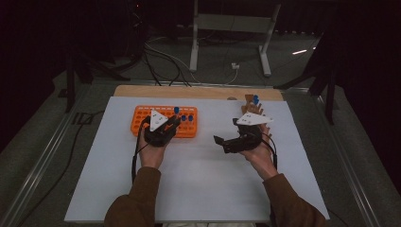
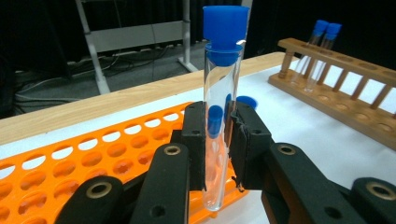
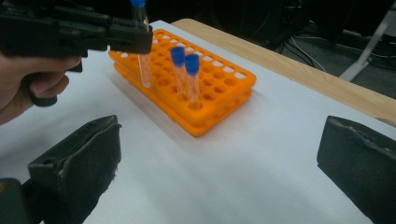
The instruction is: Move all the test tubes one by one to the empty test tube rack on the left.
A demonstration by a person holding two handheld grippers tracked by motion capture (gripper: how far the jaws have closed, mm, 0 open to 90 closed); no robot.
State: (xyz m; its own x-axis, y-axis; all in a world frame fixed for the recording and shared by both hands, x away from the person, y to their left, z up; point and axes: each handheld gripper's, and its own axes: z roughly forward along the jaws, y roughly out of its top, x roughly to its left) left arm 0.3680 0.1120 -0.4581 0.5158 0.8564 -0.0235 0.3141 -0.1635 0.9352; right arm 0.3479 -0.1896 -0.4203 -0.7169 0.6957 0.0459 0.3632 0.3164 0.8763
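A clear test tube with a blue cap (image 2: 219,79) stands upright between the jaws of my left gripper (image 2: 218,135), which is shut on it. The tube hangs over the edge rows of the orange rack (image 2: 70,158); whether its lower end sits in a hole I cannot tell. From the right gripper view the left gripper (image 3: 135,39) holds that tube (image 3: 144,65) over the orange rack (image 3: 229,88), beside two capped tubes (image 3: 186,74) standing in holes. My right gripper (image 3: 219,163) is open and empty over bare table. Overhead, the left gripper (image 1: 174,124) is at the orange rack (image 1: 142,116), the right gripper (image 1: 226,131) beside it.
A wooden rack (image 2: 345,100) with two blue-capped tubes (image 2: 322,51) stands at the table's back right, also the wooden rack (image 1: 251,106) from above. The white mat (image 1: 198,179) lies over a wooden tabletop (image 1: 189,92). Cables and a metal stand (image 1: 231,28) lie beyond.
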